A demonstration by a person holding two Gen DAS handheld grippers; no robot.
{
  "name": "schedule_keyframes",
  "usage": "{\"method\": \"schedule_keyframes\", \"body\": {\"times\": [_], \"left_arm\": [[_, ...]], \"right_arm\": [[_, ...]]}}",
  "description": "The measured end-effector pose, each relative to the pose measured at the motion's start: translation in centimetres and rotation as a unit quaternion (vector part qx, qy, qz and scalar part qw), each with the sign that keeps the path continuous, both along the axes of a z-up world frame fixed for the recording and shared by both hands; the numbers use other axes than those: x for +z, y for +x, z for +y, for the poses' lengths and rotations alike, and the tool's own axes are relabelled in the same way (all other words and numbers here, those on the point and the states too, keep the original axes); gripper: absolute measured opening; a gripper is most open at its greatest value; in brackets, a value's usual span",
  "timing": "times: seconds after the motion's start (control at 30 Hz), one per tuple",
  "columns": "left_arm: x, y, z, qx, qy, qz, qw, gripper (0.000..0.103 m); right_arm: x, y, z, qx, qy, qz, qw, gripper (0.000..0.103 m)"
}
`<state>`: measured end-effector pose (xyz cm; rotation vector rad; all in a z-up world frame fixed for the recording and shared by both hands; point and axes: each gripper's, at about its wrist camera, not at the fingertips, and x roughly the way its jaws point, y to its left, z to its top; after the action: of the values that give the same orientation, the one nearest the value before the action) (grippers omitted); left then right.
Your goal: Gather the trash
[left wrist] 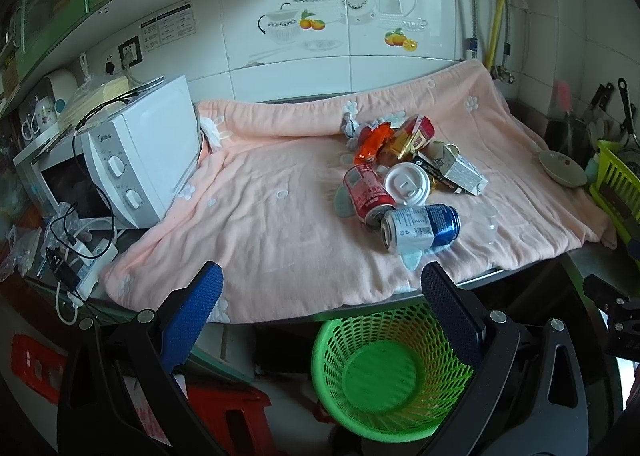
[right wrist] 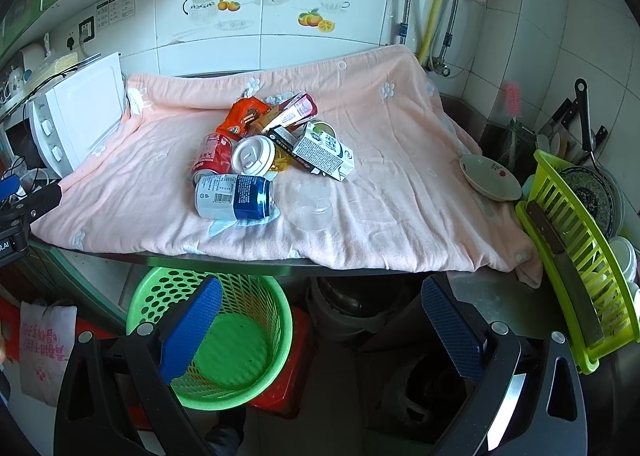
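Both hand-held grippers, left [left wrist: 322,288] and right [right wrist: 320,302], hang released and empty near the table's [right wrist: 224,258] edge. Beyond them, on a soft pink blanket [right wrist: 400,160], lies a trash pile [right wrist: 272,148]: cylindrical cans, cartons, crinkled wrappers. Below stands a green mesh basket [right wrist: 208,336].

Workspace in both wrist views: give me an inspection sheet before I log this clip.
Surface: pink blanket covers the counter, wrinkled.
Job's things: blue-and-white can and red can lying on their sides; white cup lid, carton, orange wrapper, clear plastic cup piled or beside; green basket on the floor below, empty.
Clutter: bowl, yellow-green dish rack.
Grippers: left gripper and right gripper open, holding nothing.
Cables: black and white leads beside the microwave.
Surroundings: tiled wall, green cabinets.
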<state>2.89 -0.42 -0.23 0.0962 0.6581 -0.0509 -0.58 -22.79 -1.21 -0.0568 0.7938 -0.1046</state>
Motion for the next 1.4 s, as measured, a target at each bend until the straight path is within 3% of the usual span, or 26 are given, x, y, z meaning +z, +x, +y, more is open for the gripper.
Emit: {"method": "schedule_keyframes", "body": {"times": [0.67,1.1,1.4], "left_arm": [[-0.9,4.6,0.9,0.005,0.002,0.020,0.9998,0.098],[-2.0,9.9,1.1,0.002,0.001,0.041,0.9992,0.098],[-3.3,15.1,-0.4,-0.028,-0.008,0.075,0.9968,0.098]], "right_arm": [[-1.9,6.8,-0.6,0.031,0.011,0.031,0.999,0.097],[-2.2,15.5,-4.2,0.023,0.046,0.061,0.997,0.097],[-2.9,18.6,-3.9,0.033,0.043,0.071,0.996,0.097]]}}
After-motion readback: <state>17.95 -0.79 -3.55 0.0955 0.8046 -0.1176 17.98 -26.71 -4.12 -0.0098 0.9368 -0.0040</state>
